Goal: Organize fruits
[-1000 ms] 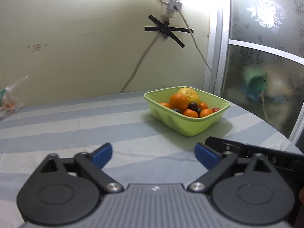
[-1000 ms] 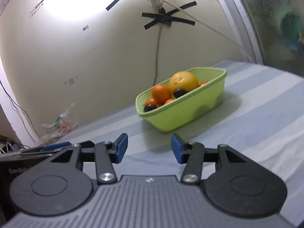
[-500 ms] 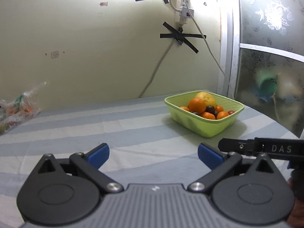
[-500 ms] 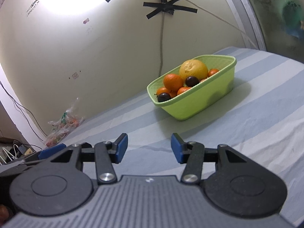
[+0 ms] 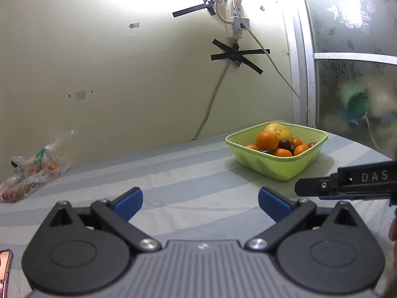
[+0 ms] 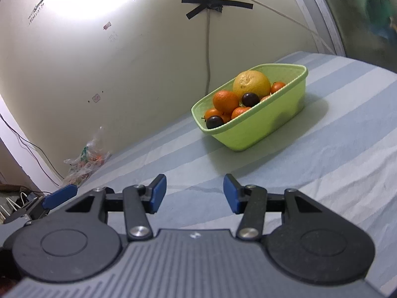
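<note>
- On the blue-and-white striped table cloth (image 5: 173,173), near the far right corner by the pale yellow wall (image 5: 124,74), sits the lime-green rectangular plastic basket (image 5: 278,167); it stands well ahead of both my claws, untouched.
- Inside that basket a large yellow round citrus fruit (image 6: 251,84) tops the heap, with a medium orange (image 6: 225,101) just beside it on the left.
- Small orange tangerines (image 5: 282,152) and dark purple plums (image 6: 250,99) fill the rest; one plum (image 6: 214,121) lies at the near left end, against the rim.
- My left claw (image 5: 199,201) hovers over the cloth with its blue pads spread wide and nothing between them.
- My right claw (image 6: 194,193) also hangs above the cloth, aimed toward the basket; its jaws have just opened a little further, standing at a middling gap with only bare cloth between them.
- From the left wrist view, the right claw's black body marked "DAS" comes in from the right edge, near the basket's front wall but apart from it.
- At the far left, against the wall, lies a crumpled clear plastic bag (image 5: 32,171) with orange and green contents that I cannot make out.
- Black tape crosses (image 5: 238,55) hold a white cable to the wall above the basket.
</note>
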{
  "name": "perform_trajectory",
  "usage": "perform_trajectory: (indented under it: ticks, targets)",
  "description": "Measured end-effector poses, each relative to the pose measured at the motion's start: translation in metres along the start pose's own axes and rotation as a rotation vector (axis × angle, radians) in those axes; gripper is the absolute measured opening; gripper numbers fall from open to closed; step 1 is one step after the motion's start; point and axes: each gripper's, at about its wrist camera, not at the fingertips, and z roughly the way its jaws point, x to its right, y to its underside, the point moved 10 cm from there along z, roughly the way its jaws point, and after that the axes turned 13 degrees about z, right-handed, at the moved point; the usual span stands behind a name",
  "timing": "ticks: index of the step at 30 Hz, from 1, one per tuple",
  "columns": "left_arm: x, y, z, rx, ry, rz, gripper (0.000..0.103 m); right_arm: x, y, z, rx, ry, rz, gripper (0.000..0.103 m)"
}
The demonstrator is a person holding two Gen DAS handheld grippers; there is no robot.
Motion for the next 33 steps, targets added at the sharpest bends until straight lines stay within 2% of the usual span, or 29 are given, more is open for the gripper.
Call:
perform_trajectory:
  ticks: [6, 8, 19, 33]
  targets:
    - [-0.004, -0.003, -0.003, 0.009, -0.061, 0.042, 0.103, -0.007, 0.007, -0.002, -0.028, -0.013, -0.012, 0.056]
    - [-0.003, -0.003, -0.005, 0.008, -0.073, 0.056, 0.103, -0.009, 0.009, -0.002, -0.034, -0.019, -0.018, 0.061]
    - [-0.009, 0.003, -0.003, -0.025, -0.081, 0.05, 0.103, -0.009, 0.014, -0.002, -0.048, -0.021, -0.015, 0.061]
    - [-0.017, 0.024, 0.011, -0.141, -0.064, 0.013, 0.103, -0.013, 0.03, 0.007, -0.113, -0.023, -0.041, 0.061]
